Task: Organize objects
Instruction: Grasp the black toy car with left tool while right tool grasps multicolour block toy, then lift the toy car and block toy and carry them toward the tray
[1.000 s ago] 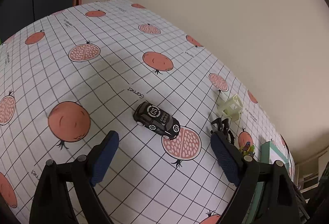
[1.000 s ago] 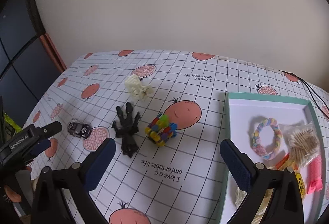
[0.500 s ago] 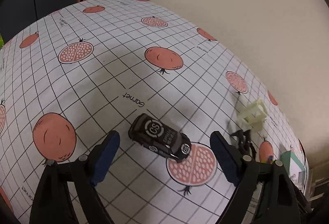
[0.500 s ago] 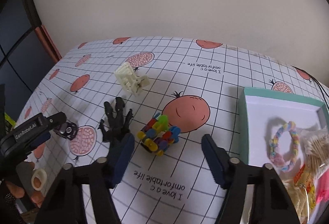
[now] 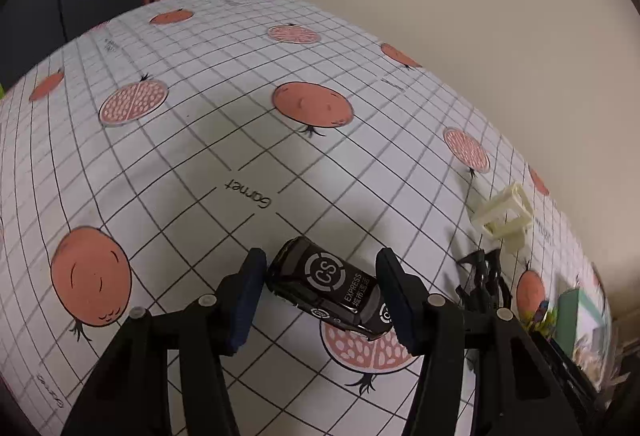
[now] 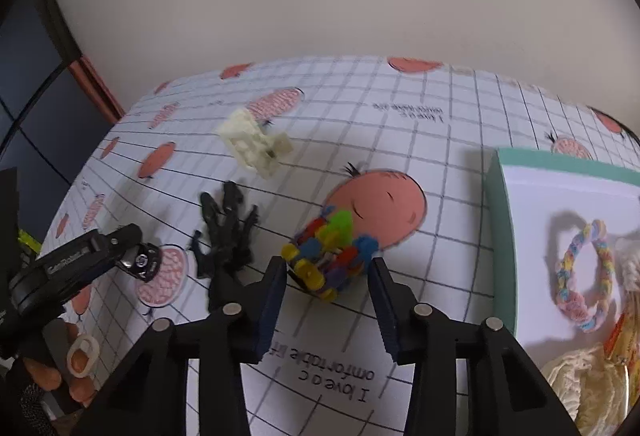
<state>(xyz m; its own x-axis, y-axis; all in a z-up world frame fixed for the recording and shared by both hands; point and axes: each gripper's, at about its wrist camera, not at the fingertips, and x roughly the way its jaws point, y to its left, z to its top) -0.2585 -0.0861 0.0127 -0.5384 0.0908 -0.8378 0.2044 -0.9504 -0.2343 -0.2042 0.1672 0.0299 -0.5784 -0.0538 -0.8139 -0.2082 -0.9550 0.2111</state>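
A black toy car [image 5: 332, 286] marked "CS EXPRESS" lies on the pomegranate-print tablecloth [image 5: 200, 156]. My left gripper [image 5: 322, 276] has its pads against the car's two ends. The car [image 6: 145, 261] and the left gripper's fingers [image 6: 100, 252] also show at the left of the right wrist view. A colourful block toy [image 6: 330, 254] sits by a printed fruit. My right gripper [image 6: 328, 270] has its jaws narrowed to the toy's width, tips flanking its near side; I see no firm contact.
A black clawed toy [image 6: 226, 236] and a cream lattice toy [image 6: 256, 142] lie between car and block toy. A teal-rimmed tray [image 6: 496, 236] at the right holds a bead bracelet [image 6: 584, 276] and packets. A person's hand [image 6: 76, 368] grips the left tool. A wall lies behind the table.
Both grippers moved in toward their toys and narrowed from wide open. The left jaws now meet the car; the right jaws now flank the block toy.
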